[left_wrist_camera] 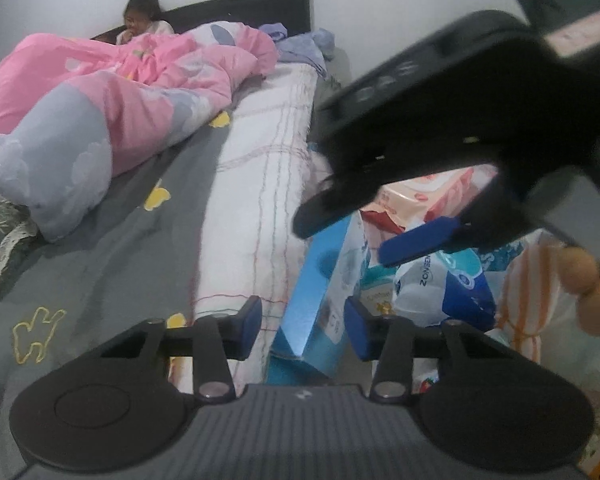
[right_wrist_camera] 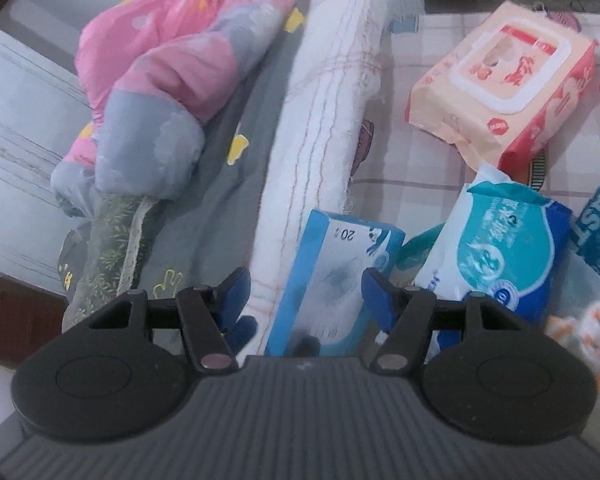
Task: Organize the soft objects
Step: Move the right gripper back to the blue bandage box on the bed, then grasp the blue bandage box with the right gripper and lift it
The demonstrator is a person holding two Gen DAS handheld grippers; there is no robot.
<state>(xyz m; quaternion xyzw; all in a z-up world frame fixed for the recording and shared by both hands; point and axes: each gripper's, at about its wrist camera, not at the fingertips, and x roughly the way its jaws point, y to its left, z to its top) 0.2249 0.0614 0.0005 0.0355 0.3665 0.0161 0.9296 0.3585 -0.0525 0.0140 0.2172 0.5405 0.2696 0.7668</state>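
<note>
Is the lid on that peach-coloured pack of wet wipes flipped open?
No, the white plastic lid lies flat and closed on top of the peach-coloured wet wipes pack.

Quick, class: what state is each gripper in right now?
Left gripper: open, jaws either side of the blue box, with a gap showing at one pad.
Right gripper: open, gripping nothing.

The rolled quilt [right_wrist_camera: 324,120] lies between the bundled duvet [right_wrist_camera: 160,92] and the wipes pack [right_wrist_camera: 504,80].

"20" on blue box [right_wrist_camera: 332,276], "ZONE…" on white pack [left_wrist_camera: 428,280]
</note>
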